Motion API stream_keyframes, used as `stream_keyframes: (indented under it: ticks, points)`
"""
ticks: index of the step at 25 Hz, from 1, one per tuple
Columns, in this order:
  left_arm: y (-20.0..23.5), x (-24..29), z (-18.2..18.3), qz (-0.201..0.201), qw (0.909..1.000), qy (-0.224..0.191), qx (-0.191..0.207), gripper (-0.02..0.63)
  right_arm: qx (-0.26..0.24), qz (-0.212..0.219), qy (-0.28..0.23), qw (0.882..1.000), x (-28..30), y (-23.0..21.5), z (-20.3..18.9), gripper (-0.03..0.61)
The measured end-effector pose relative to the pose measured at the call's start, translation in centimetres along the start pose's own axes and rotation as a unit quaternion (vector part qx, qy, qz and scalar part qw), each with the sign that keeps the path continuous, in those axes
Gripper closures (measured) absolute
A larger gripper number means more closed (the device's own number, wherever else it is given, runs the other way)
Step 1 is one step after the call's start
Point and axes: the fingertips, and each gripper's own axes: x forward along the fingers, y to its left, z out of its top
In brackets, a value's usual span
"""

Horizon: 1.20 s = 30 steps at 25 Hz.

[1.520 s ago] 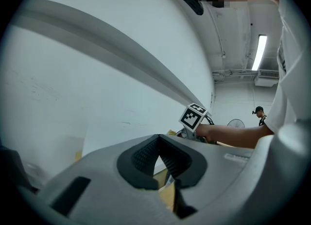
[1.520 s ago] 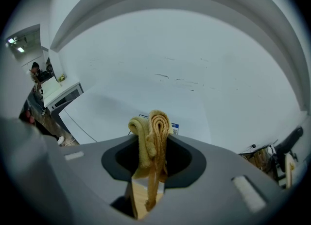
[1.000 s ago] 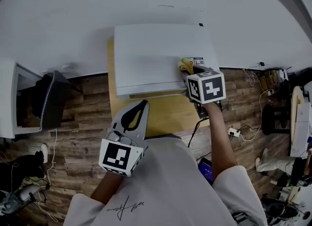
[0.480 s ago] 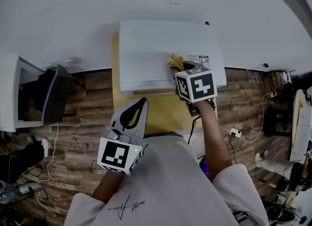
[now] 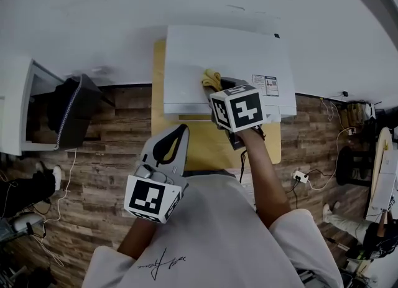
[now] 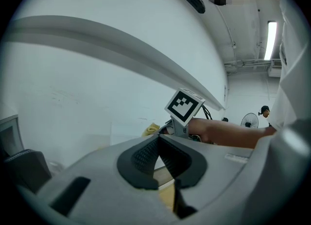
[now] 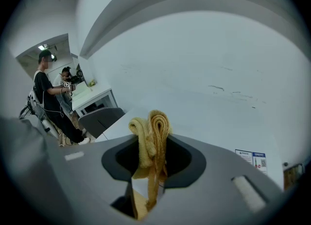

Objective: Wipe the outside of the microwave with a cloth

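Okay, right gripper point(image 7: 153, 140) is clamped on the folded yellow cloth point(image 5: 211, 79), which sits on top of the white microwave point(image 5: 239, 53) on the desk point(image 5: 205, 144), while left gripper point(image 6: 158, 140) hovers by the desk's near edge, jaws together, empty.

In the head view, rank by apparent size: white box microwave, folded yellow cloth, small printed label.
Largest: white box microwave.
Then folded yellow cloth and small printed label: about alike, the cloth partly hidden, so unranked.
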Motion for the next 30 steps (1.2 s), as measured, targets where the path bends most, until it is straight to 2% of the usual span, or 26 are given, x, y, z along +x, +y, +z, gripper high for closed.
stream_keyframes:
  ticks: [12,18,21,23,30]
  points:
    - [1.7,-2.2,0.2,0.052,0.9986,-0.004,-0.005,0.624,-0.040,0.072,-0.001,0.997,2.5,6.7,2.0,0.456]
    - [1.9,-3.5,1.0,0.084,0.9963,-0.015,0.004,0.624,-0.046,0.152,-0.028,0.987,2.4,10.7,2.4,0.456]
    - [1.1,-3.3,1.3,0.091,0.9957,-0.017,0.004,0.624,-0.009,0.196,-0.065,0.978,0.5,10.3,2.7,0.454]
    - [0.3,-3.3,1.4,0.091,0.9957,-0.016,0.007,0.624,0.018,0.210,-0.089,0.973,-1.0,9.5,2.6,0.454]
    - [-2.9,-2.2,1.0,0.079,0.9968,-0.008,0.009,0.624,0.051,0.178,-0.141,0.973,-6.2,4.3,-0.1,0.454]
